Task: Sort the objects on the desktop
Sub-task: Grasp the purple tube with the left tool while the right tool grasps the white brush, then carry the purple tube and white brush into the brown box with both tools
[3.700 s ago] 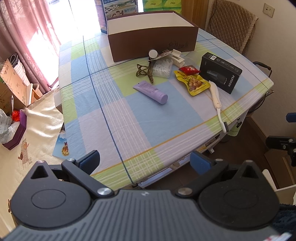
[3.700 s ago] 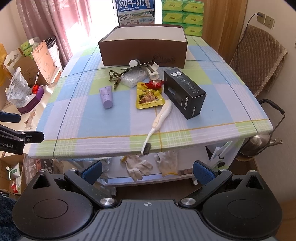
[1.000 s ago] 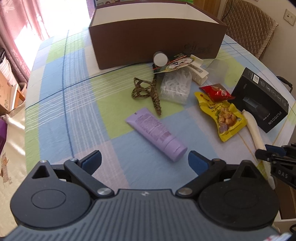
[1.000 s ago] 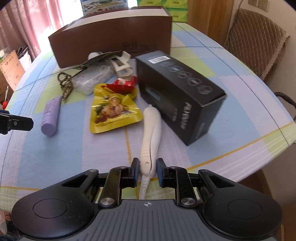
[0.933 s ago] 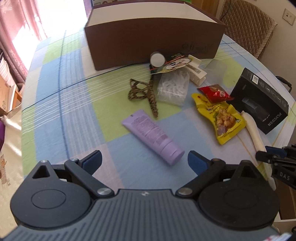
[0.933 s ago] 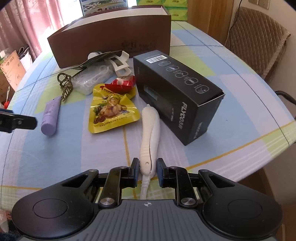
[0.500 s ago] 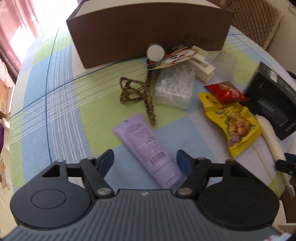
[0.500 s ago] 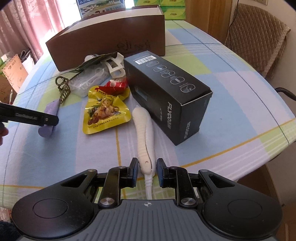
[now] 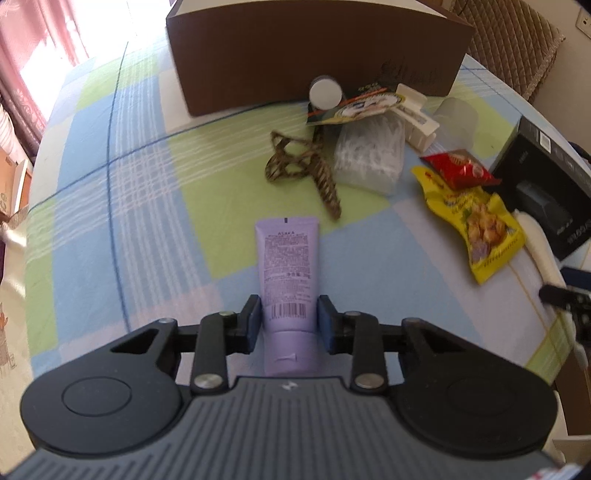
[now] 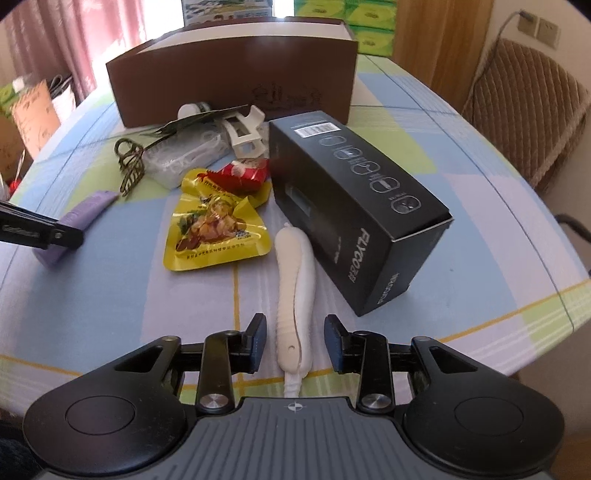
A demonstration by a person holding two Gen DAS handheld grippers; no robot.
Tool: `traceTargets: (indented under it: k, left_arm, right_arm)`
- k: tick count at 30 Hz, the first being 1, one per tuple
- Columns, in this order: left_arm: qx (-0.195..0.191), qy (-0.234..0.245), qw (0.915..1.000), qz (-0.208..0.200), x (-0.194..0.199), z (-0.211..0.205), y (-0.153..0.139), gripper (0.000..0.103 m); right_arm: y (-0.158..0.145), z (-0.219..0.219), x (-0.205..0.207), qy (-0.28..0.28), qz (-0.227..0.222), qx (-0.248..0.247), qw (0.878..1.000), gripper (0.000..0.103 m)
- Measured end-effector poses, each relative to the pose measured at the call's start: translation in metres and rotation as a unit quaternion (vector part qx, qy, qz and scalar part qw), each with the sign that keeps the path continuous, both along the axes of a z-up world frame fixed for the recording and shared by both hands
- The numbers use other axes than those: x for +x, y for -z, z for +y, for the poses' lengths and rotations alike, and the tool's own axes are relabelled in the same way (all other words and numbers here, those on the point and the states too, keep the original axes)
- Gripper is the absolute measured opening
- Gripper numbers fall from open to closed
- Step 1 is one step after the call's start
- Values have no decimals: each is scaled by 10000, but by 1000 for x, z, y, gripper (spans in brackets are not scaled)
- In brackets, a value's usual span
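Hair claw just beyond purple tube; brown box behind clutter.

Strong daylight poured through pink patterned curtains onto a table covered in a blue, green and white checked cloth. A brown quilted chair stood against a pale wall bearing a socket plate, beside a wooden door panel.

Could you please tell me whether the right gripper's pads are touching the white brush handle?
Apart. The right wrist view shows the right gripper straddling the white brush handle, tablecloth visible on both sides.
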State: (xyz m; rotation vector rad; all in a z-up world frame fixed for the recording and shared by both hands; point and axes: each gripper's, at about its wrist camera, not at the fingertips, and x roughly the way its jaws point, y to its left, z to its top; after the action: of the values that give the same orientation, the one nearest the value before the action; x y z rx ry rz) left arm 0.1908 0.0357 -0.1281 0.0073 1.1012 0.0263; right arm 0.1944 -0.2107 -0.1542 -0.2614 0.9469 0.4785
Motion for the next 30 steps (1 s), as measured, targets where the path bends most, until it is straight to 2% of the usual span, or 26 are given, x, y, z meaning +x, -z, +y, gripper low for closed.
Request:
traceTargets:
  k: [2,5,9,12,21,26,30]
  left_arm:
    - [13,3,10000,65,-9,4,-1,28]
    - [-26,52,9999,142,-21,9,-3,28]
    - [-67,125,9997,198,-21,12,-3,29]
    - [-58,184,9996,213,-16,12,-3,28]
    - [-170,249,9995,-48,-24,12,-15,27]
    - [-260,168,9989,-338,-25,15,-37,27]
    - [-237,-39,9993,-279,-22,16,-37,27]
  right_arm:
    - [1,0,-1,22,2,5,10000,31]
    - [0,3,-3,-59,16,-15,10000,17]
    - [-2,4,-6,-88,189,-2,9998,17]
    - [-7,-2,-7,76,419,219,9989,17]
    - [-57,-19,-23,134,287,764,9966,17]
    - [-83,-23,-7,6,311,1143,9930,17]
    - [-99,-25,21,-171,357,1391,9895,17]
